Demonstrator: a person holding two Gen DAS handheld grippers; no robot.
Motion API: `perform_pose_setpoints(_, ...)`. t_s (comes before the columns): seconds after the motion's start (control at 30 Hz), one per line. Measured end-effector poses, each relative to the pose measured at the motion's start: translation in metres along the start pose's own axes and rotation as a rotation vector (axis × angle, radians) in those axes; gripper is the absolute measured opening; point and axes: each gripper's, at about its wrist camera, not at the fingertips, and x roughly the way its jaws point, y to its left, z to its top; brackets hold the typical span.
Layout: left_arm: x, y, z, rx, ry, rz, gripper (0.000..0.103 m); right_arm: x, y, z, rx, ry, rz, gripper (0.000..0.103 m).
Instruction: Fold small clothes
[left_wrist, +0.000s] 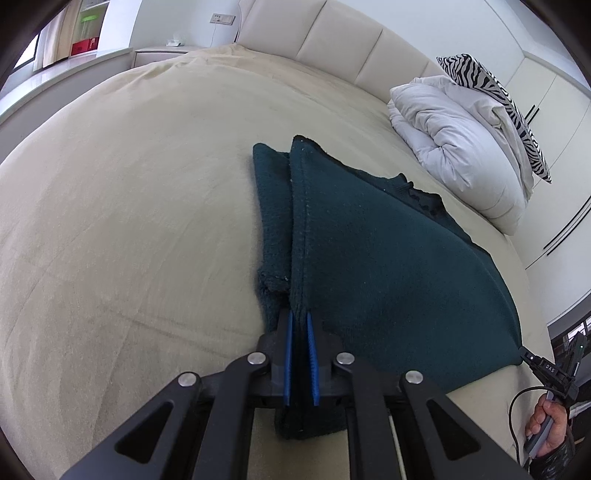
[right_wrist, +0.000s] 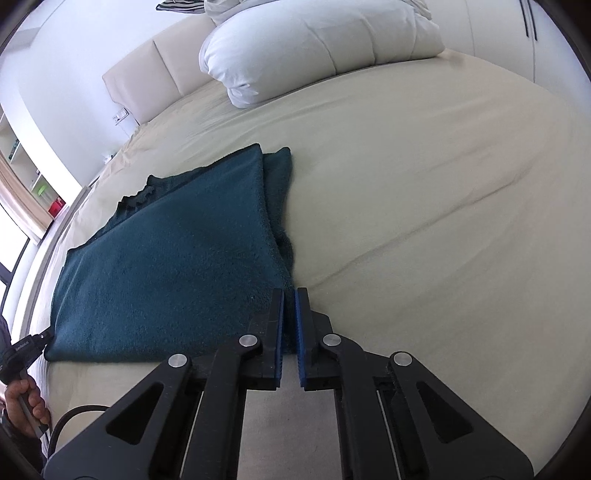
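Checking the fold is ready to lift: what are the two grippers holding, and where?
Both pinch the dark teal fleece garment at its near corners: left gripper one corner, right gripper the other.

right gripper (right_wrist: 290, 295): jaws closed on near right corner of dark green garment (right_wrist: 166, 266); garment lifted at that edge, sleeve tucked beneath | bed sheet (right_wrist: 424, 206): beige, creased | white duvet (right_wrist: 314, 48): bundled at headboard | left hand (right_wrist: 26, 406): seen at left edge, holding other handle
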Motion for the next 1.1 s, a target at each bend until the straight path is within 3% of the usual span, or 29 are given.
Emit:
perform_pose_setpoints(0.17, 0.003, -0.001, 0.001, 0.027, 0.017, 0.008, 0.01, 0.007, -0.002, -0.006, 0.003, 0.025, -0.013, 0.004)
perform_pose_setpoints(0.3, -0.001, 0.003, -0.001, 0.004, 0.013, -0.011, 0.011, 0.026, -0.009, -0.004, 0.019, 0.105, 0.024, 0.006)
perform_pose_setpoints(0.33, -0.003, 0.003, -0.001, -0.007, 0.017, -0.02, 0.012, 0.023, -0.008, -0.001, 0.018, 0.103, 0.028, 0.011)
perform_pose_setpoints(0.4, -0.011, 0.001, 0.0, -0.011, 0.013, -0.016, 0.016, 0.016, -0.005, 0.002, 0.007, 0.09, 0.036, 0.012)
perform_pose_setpoints(0.47, -0.026, -0.004, 0.002, -0.001, -0.026, 0.013, 0.033, 0.009, -0.001, 0.003, 0.007, 0.092, 0.025, 0.013)
perform_pose_setpoints(0.6, -0.051, -0.021, 0.023, 0.036, -0.125, 0.036, 0.041, -0.012, 0.007, 0.013, 0.004, 0.038, -0.034, 0.017)
perform_pose_setpoints(0.7, -0.042, -0.043, 0.046, 0.092, -0.153, 0.026, 0.049, -0.018, 0.021, 0.032, -0.003, 0.008, 0.03, 0.018)
perform_pose_setpoints(0.77, -0.022, -0.061, 0.062, 0.154, -0.16, 0.049, 0.049, -0.01, 0.039, 0.047, -0.015, 0.006, 0.094, 0.035)
perform_pose_setpoints(0.83, 0.002, -0.076, 0.079, 0.187, -0.154, 0.052, 0.049, 0.006, 0.061, 0.059, -0.026, 0.014, 0.166, 0.063)
perform_pose_setpoints(0.97, 0.06, -0.09, 0.104, 0.222, -0.114, 0.075, 0.049, 0.052, 0.12, 0.078, -0.111, 0.054, 0.311, 0.064)
perform_pose_setpoints(1.07, 0.092, -0.071, 0.096, 0.173, -0.045, 0.142, 0.048, 0.093, 0.149, 0.087, -0.109, 0.114, 0.395, 0.063)
perform_pose_setpoints(1.1, 0.093, -0.063, 0.089, 0.154, -0.057, 0.121, 0.046, 0.108, 0.155, 0.09, -0.1, 0.139, 0.416, 0.063)
